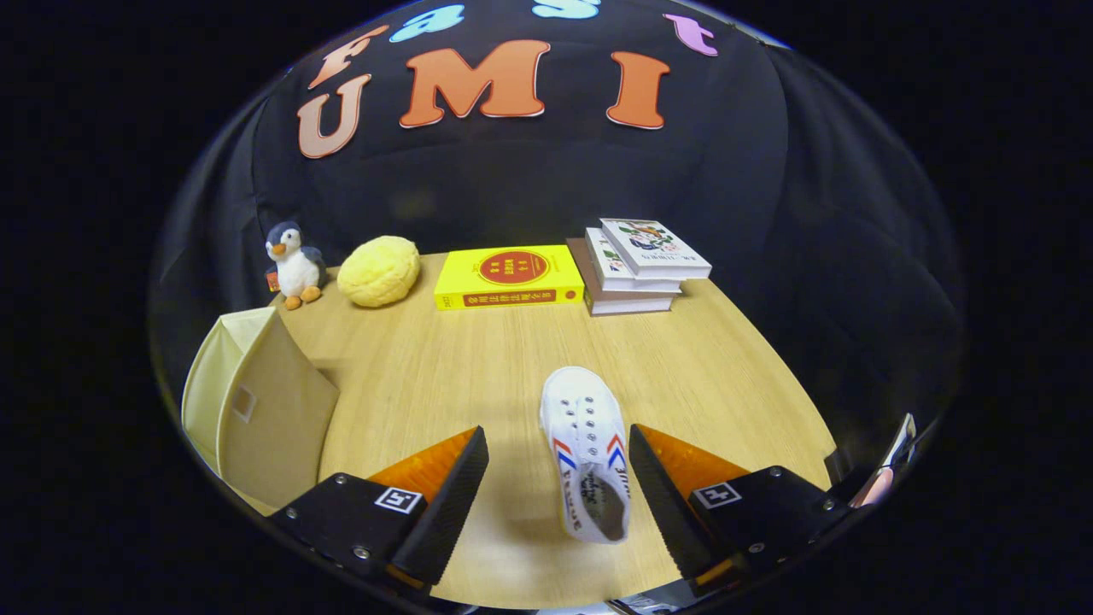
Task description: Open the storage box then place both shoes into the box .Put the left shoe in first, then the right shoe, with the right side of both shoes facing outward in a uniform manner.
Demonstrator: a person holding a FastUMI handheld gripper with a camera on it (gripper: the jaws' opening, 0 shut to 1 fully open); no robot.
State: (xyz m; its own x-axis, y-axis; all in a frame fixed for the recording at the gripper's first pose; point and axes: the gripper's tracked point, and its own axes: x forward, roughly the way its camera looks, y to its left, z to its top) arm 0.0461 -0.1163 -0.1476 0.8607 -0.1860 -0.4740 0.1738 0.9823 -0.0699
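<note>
Gripper view, left to right: a cream fabric storage box [256, 410] stands at the near left edge of the wooden table [427, 376], its lid closed. Behind it sit a penguin toy [293, 263] and a yellow bun-like cushion [379, 270], then a yellow book [509, 277] and a stack of books [639, 265] along the back. The gripper [558, 465] is spread wide, pressing on nothing; a white shoe [589, 451] lies between its fingers, closer to the right one, toe pointing away.
</note>
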